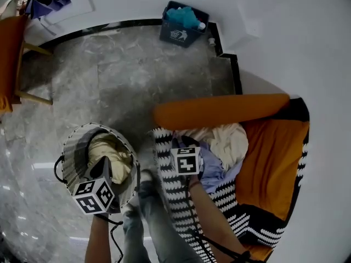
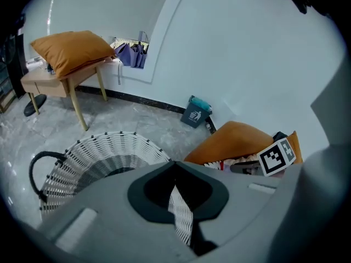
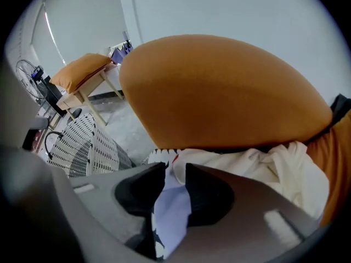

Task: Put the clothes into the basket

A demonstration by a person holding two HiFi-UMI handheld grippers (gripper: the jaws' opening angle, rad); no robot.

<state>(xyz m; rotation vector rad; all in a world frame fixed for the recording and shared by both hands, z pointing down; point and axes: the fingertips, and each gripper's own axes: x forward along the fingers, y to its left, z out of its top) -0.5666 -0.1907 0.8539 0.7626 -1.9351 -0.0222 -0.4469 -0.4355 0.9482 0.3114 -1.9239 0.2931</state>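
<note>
Well, the step in hand looks like a pick from the pile. The right hand-held gripper [image 3: 175, 169] hangs steeply down over the clothes [image 1: 222, 147] heaped on the orange chair [image 1: 271, 158], right of the scene. Its jaws stand partly apart, with a lavender garment [image 3: 173, 207] showing between them, and I judge the pads are not pressing on it yet. To do it well, sink into a bunched fold of the lavender piece before closing, so the bite takes one garment. That keeps it off the cream garment [image 1: 230, 138] touching it on the far side and off the zigzag throw [image 1: 167, 188] beneath.

The left hand-held gripper [image 2: 174, 164] sits over the basket [image 1: 68, 152] on the floor, left of the chair. Its tips are together and nothing is caught between them. A yellowish cloth [image 1: 112, 152] already lies inside.

For room, the long orange cushion [image 1: 219, 109] walls off the far side of the pile, so the lift should go up and leftward. The person's legs [image 1: 151, 212] stand in the gap between chair and basket, and a trailing hem could drag across them. The basket's mouth is wide, but the left hand-held gripper covers its near part and a dark handle loop [image 1: 56, 169] hangs at its left. Drop toward the far half.
</note>
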